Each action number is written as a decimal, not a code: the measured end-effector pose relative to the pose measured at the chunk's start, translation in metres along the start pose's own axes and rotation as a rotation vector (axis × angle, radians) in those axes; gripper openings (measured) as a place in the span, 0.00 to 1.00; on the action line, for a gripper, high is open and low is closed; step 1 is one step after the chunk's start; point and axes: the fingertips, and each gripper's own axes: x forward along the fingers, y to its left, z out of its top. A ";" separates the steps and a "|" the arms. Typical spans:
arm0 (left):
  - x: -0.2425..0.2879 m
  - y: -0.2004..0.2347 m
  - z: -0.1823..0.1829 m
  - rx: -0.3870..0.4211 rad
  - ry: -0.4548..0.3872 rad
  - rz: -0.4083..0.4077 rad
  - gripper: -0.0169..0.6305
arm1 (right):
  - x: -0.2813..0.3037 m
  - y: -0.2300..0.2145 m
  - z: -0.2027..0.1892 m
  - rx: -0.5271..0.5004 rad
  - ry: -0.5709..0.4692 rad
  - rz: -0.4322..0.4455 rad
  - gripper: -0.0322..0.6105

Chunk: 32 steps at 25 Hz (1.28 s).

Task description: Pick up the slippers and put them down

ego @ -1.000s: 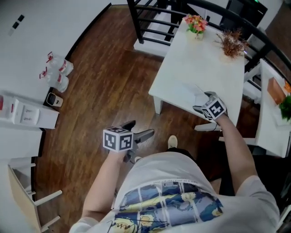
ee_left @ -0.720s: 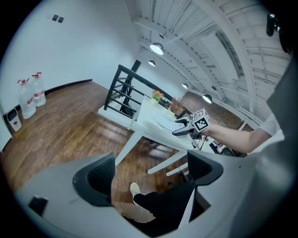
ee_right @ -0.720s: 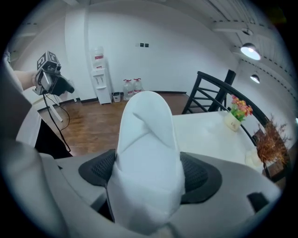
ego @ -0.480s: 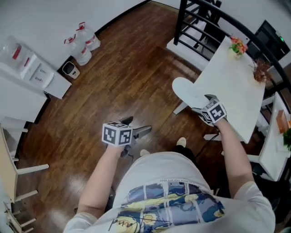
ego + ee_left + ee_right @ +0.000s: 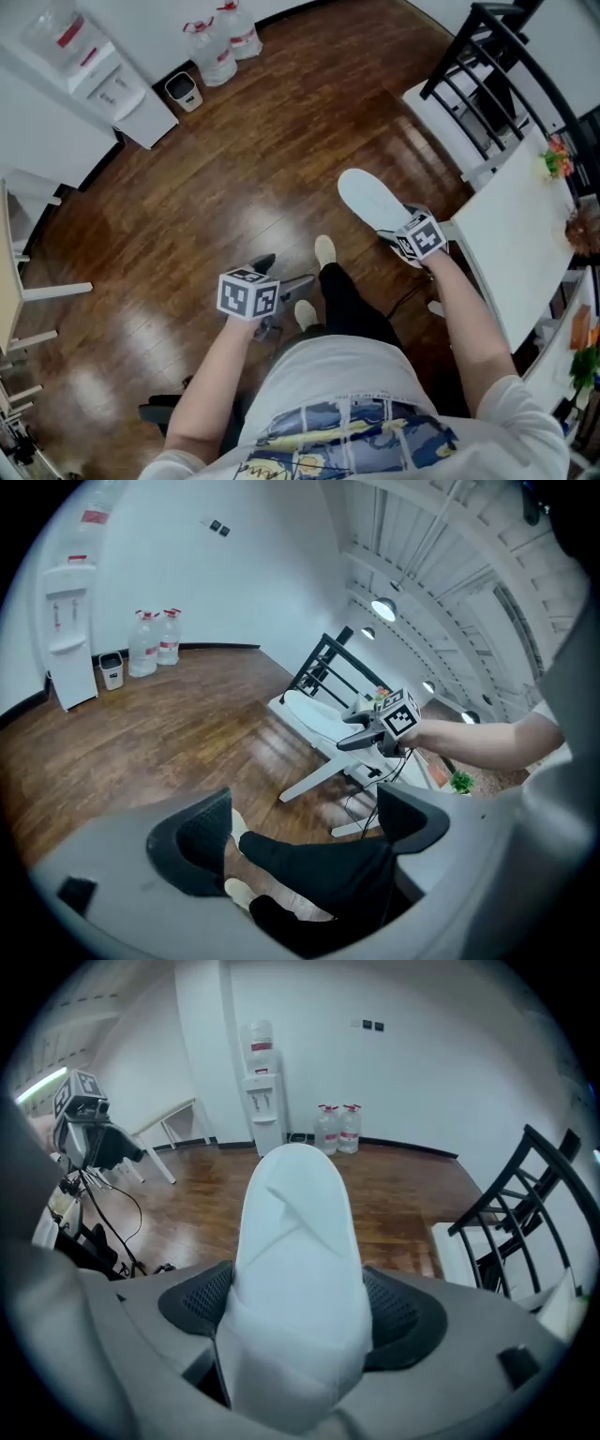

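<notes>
A white slipper (image 5: 364, 196) is clamped at its heel end in my right gripper (image 5: 392, 232), held out in the air over the wooden floor, left of the white table (image 5: 511, 239). In the right gripper view the slipper (image 5: 295, 1241) fills the gap between both pads, toe pointing away. My left gripper (image 5: 283, 271) hangs lower, close to the person's body, jaws open and empty; in the left gripper view only the person's dark trouser legs and pale shoes show behind its gap (image 5: 309, 829). No second slipper is visible.
The person's feet (image 5: 324, 251) stand on the wood floor between the grippers. A black chair (image 5: 487, 66) stands behind the table, with flowers (image 5: 557, 157) on the table's far end. A water dispenser (image 5: 94, 66), a bin (image 5: 184, 90) and water bottles (image 5: 225, 37) line the far wall.
The right gripper has carried the slipper off the white table and leftward, out over the floor. The head view has swung left. The left gripper has stayed open and low.
</notes>
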 end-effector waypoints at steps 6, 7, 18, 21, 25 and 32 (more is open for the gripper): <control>0.061 0.072 0.038 -0.119 0.038 0.083 0.77 | 0.154 -0.055 0.048 0.024 0.029 0.119 0.74; 0.077 0.086 0.046 -0.134 0.044 0.102 0.77 | 0.184 -0.067 0.052 0.031 0.035 0.132 0.74; 0.331 0.314 0.025 -0.220 0.039 0.186 0.77 | 0.571 -0.144 -0.004 0.141 0.098 0.187 0.74; 0.387 0.360 -0.015 -0.254 0.050 0.174 0.77 | 0.665 -0.143 -0.031 0.148 0.106 0.191 0.74; 0.439 0.394 -0.076 -0.312 0.064 0.153 0.77 | 0.754 -0.126 -0.070 0.178 0.101 0.221 0.76; 0.473 0.442 -0.130 -0.366 0.095 0.150 0.77 | 0.816 -0.112 -0.103 0.185 0.125 0.188 0.85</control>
